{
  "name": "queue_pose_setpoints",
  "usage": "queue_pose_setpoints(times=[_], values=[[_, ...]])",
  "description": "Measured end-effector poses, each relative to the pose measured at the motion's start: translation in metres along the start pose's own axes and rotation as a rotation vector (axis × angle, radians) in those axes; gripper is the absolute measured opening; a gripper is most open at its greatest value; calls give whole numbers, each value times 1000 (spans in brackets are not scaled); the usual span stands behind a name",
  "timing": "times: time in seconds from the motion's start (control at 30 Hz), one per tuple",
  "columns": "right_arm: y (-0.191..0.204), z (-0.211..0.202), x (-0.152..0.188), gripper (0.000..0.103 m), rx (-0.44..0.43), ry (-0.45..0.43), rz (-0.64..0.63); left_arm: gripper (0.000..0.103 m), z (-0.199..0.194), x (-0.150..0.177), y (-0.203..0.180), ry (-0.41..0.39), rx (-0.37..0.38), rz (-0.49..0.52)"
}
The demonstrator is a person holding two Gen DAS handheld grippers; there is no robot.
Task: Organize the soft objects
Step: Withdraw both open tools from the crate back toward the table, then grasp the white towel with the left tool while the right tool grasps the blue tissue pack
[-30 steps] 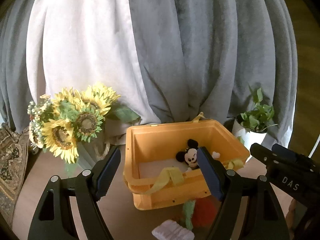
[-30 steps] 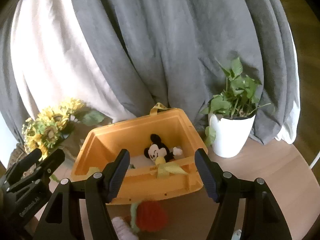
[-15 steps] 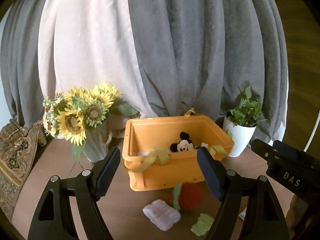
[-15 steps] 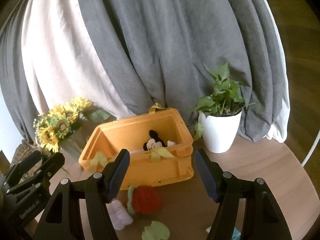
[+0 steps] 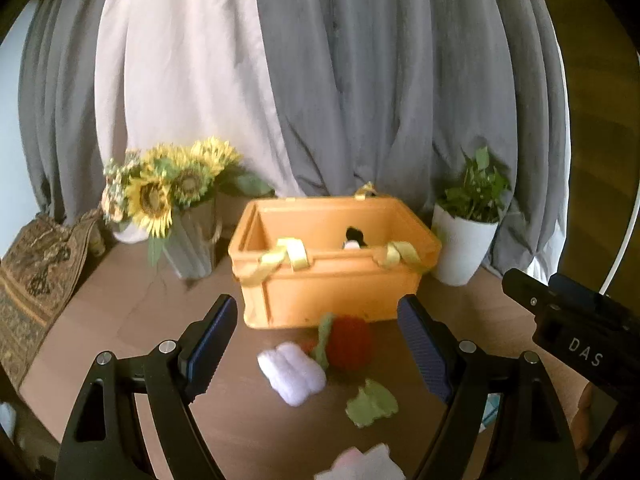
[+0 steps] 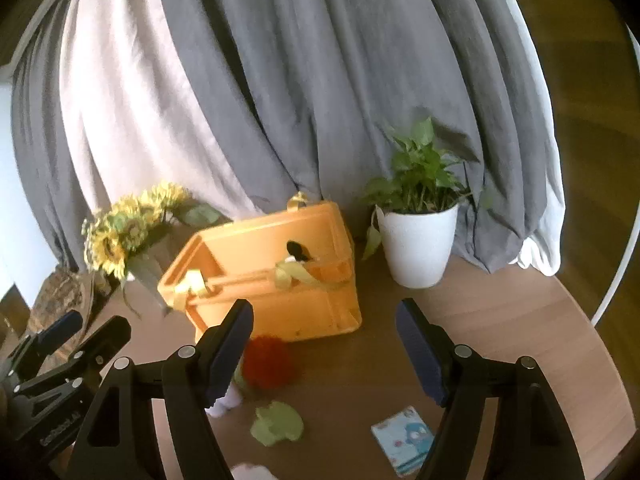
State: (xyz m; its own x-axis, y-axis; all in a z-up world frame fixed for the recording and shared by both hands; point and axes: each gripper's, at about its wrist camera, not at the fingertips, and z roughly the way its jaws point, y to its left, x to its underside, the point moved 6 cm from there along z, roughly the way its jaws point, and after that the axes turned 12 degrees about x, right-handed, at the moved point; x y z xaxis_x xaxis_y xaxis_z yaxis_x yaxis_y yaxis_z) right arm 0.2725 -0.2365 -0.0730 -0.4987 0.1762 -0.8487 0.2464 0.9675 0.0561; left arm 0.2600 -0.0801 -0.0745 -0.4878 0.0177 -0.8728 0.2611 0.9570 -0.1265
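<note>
An orange basket [image 5: 332, 294] [image 6: 280, 304] with yellow ribbon handles stands on the round wooden table and holds a Mickey Mouse plush [image 5: 355, 239] [image 6: 298, 251]. In front of it lie a red plush with a green stem [image 5: 350, 340] [image 6: 267, 366], a lilac plush [image 5: 292, 372], a green plush [image 5: 372, 402] [image 6: 278, 426] and a pale pink plush [image 5: 360, 466] at the near edge. My left gripper [image 5: 318, 344] is open and empty above these toys. My right gripper [image 6: 324, 350] is open and empty, in front of the basket.
A vase of sunflowers [image 5: 168, 196] [image 6: 120, 236] stands left of the basket, a white potted plant [image 5: 466, 240] [image 6: 418, 240] to its right. A small blue card [image 6: 404, 440] lies near the right gripper. Grey and white curtains hang behind. A patterned cloth [image 5: 36, 276] lies at far left.
Both grippers have pulled back and away from the basket, so the toys on the table in front of it have come into view. Both stay open.
</note>
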Motion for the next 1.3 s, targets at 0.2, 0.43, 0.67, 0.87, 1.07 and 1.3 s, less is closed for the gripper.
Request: queue_pose_setpoints(times=[0.2, 0.43, 0.67, 0.87, 1.07, 1.3], values=[[-19, 4, 20, 75, -36, 38, -52, 82, -4, 30, -18, 26, -67, -26], [-37, 9, 41, 75, -101, 99, -84, 82, -9, 59, -34, 57, -124, -70], [-49, 19, 66, 75, -136, 161, -103, 82, -10, 91, -41, 92, -194, -122], [-55, 36, 89, 75, -129, 218, -144, 82, 0, 122, -43, 158, -229, -152], [-58, 50, 112, 75, -118, 264, -185, 82, 13, 149, -40, 218, -253, -181], [-63, 69, 133, 75, -107, 326, -206, 82, 27, 176, -40, 285, -262, -220]])
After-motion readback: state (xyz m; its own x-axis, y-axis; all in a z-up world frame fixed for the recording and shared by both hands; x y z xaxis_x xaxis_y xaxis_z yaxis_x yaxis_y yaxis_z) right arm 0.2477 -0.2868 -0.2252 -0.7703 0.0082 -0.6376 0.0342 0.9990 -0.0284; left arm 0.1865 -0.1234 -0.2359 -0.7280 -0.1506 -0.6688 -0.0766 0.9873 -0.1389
